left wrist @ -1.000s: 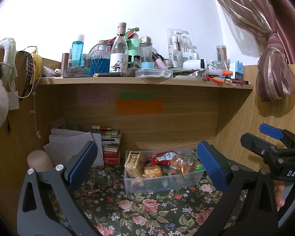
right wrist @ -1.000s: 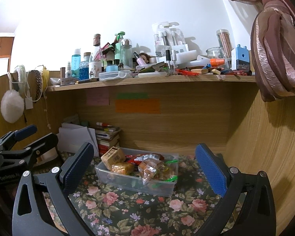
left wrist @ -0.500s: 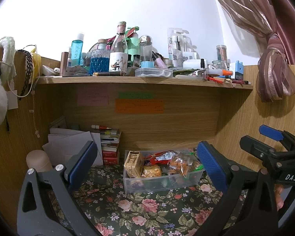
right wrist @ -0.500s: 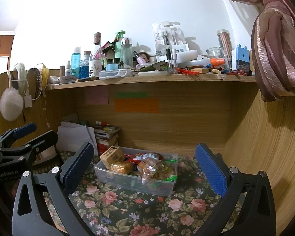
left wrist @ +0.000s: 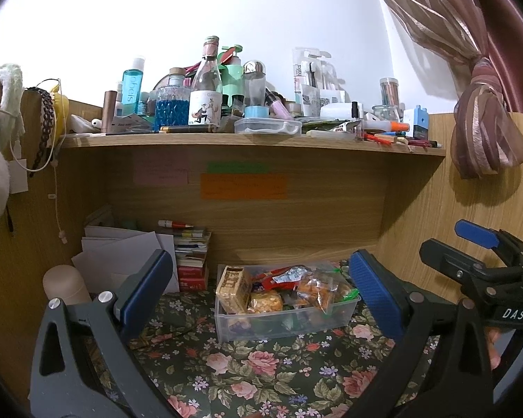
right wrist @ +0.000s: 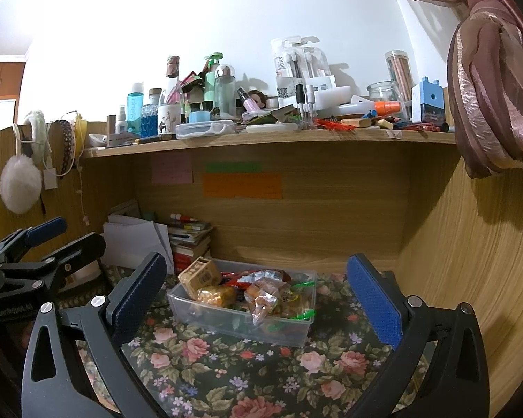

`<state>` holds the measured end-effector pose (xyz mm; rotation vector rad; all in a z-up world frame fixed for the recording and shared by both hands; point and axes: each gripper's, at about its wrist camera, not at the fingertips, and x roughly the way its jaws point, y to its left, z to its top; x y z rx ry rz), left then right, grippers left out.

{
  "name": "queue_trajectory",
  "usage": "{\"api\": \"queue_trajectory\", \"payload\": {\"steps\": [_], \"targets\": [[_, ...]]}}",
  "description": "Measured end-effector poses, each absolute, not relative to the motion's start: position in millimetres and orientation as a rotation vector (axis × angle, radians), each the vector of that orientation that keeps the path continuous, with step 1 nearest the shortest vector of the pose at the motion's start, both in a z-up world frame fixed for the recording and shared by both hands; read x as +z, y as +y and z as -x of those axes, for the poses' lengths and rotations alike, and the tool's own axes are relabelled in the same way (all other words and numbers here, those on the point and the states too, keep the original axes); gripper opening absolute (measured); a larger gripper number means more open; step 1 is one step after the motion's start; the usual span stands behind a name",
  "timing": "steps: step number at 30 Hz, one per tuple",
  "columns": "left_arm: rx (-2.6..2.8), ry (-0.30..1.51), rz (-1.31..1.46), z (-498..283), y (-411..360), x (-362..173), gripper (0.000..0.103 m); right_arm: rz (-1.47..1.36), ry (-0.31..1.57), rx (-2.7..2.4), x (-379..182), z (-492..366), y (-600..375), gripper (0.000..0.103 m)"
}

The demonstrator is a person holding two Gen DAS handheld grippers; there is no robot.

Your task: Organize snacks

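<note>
A clear plastic bin (left wrist: 338,315) (right wrist: 296,331) full of snacks stands on the floral tablecloth against the desk's back wall. In it are a tan cracker box (left wrist: 232,289) (right wrist: 200,275), a yellow snack pack (left wrist: 265,301) (right wrist: 216,295) and orange and red packets (left wrist: 315,287) (right wrist: 261,299). My left gripper (left wrist: 261,289) is open and empty, held back from the bin. My right gripper (right wrist: 258,291) is open and empty too, also short of the bin. The right gripper shows at the right edge of the left wrist view (left wrist: 484,271).
A wooden shelf (left wrist: 247,139) crowded with bottles and stationery hangs above. A stack of books (left wrist: 190,257) and white envelopes (left wrist: 122,254) sit at the back left, with a beige cylinder (left wrist: 64,284) beside them. The wooden side wall (right wrist: 470,244) and a tied curtain (right wrist: 488,87) are on the right.
Both grippers have drifted slightly; the bin and snacks have not moved and both grippers stay open.
</note>
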<state>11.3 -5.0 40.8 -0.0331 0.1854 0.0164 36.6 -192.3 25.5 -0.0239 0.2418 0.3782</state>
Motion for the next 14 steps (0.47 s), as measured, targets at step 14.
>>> {"api": "queue_trajectory", "payload": {"steps": [14], "targets": [[0.009,0.191,0.040,-12.4,-6.7,38.9,0.103,0.026,0.253,0.400,23.1,-41.9,-191.3,0.103]]}}
